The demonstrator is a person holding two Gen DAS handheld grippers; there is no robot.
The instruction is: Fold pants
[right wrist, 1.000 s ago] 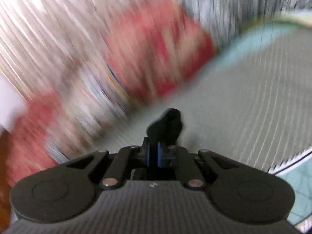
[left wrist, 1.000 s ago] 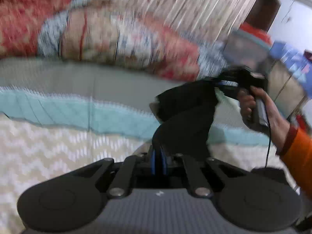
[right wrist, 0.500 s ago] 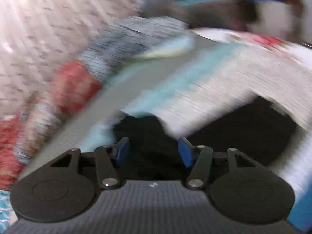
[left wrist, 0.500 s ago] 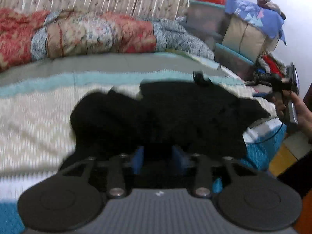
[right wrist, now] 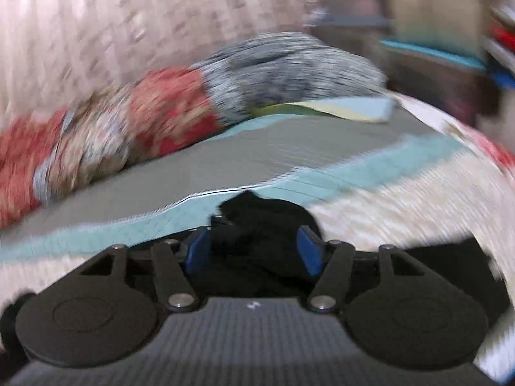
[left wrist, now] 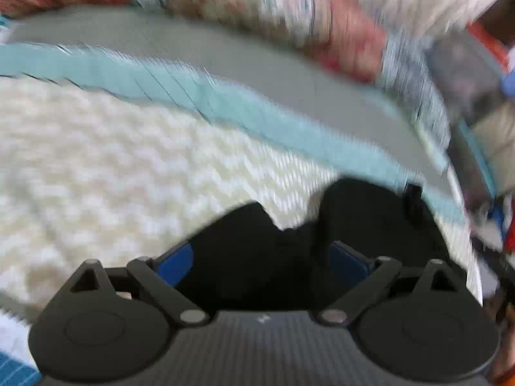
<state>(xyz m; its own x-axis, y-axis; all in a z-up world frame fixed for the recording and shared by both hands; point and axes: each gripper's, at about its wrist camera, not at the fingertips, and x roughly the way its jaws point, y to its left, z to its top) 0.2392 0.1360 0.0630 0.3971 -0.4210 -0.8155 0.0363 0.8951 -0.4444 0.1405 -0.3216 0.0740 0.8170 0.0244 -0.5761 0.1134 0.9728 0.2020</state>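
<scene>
The black pants [left wrist: 370,225] lie crumpled on the bed's cream and teal cover [left wrist: 128,160]. My left gripper [left wrist: 260,260] is open, its blue pads wide apart, right over the near edge of the pants. In the right wrist view the pants [right wrist: 257,222] lie bunched between and under my right gripper [right wrist: 254,251], which is open too. Both views are blurred by motion, so I cannot tell whether the fingers touch the cloth.
A rolled red and grey patterned quilt [right wrist: 161,112] lies along the back of the bed by a curtain. Boxes and clutter [left wrist: 476,74] stand past the bed's right edge. A grey band [right wrist: 289,148] of the cover runs behind the pants.
A second ago both grippers were shut on the pants and held them up. They have since opened, and the pants have dropped onto the bed in a heap.
</scene>
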